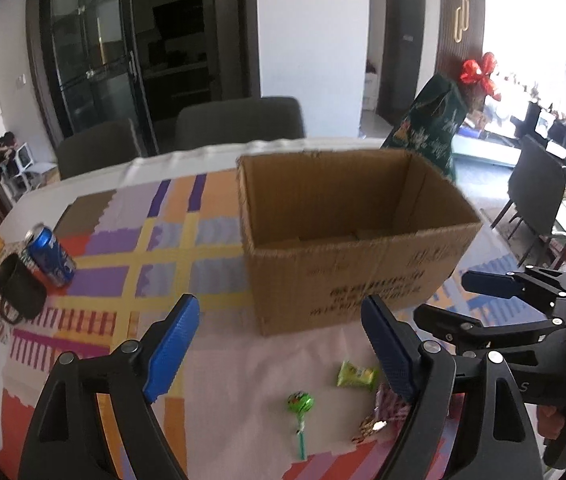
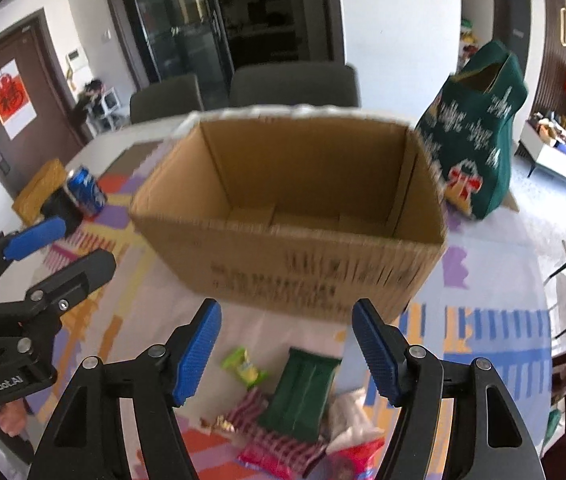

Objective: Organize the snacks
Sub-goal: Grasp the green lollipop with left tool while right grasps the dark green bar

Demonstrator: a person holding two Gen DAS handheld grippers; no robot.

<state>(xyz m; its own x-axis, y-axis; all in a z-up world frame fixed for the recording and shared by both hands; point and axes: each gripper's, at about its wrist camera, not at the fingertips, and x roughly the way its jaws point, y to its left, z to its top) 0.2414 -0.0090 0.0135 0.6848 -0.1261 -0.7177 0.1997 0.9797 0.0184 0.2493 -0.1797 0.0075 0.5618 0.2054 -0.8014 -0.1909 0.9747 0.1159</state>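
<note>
A: Left claw [image 1: 279, 344] spread wide, nothing between the pads. Right claw [image 2: 287, 344] likewise agape and empty. Both hover above the snack pile, short of the box [image 2: 303, 256].

B: Pile contents?

A: Under the right claw: green pack [image 2: 303, 392] on top, lime sachet [image 2: 245, 368] just beside it, striped wrapper [image 2: 251, 410], red bag [image 2: 347, 462] at the bottom edge. Under the left claw: lollipop [image 1: 300, 408], lying apart from the lime sachet [image 1: 357, 374]. (Some packs overlap; the lower ones I cannot sort out.)

B: Step?

A: Judged as the start: box interior looks bare, no snack held. Next move calls for lowering one claw onto a single item. The green pack looks easiest, lying flat and uppermost; pads should straddle its narrow sides.

B: Room?

A: The box's near wall stands just beyond the pile, so any lift must clear that rim before moving forward. The two claws sit close side by side; a collision is the risk if both drop at once. Open cloth [image 1: 219, 380] to the left. Can [image 1: 51, 254] and mug [image 1: 21, 290] well off left, green bag [image 2: 479, 136] behind the box to the right; none in the way.
</note>
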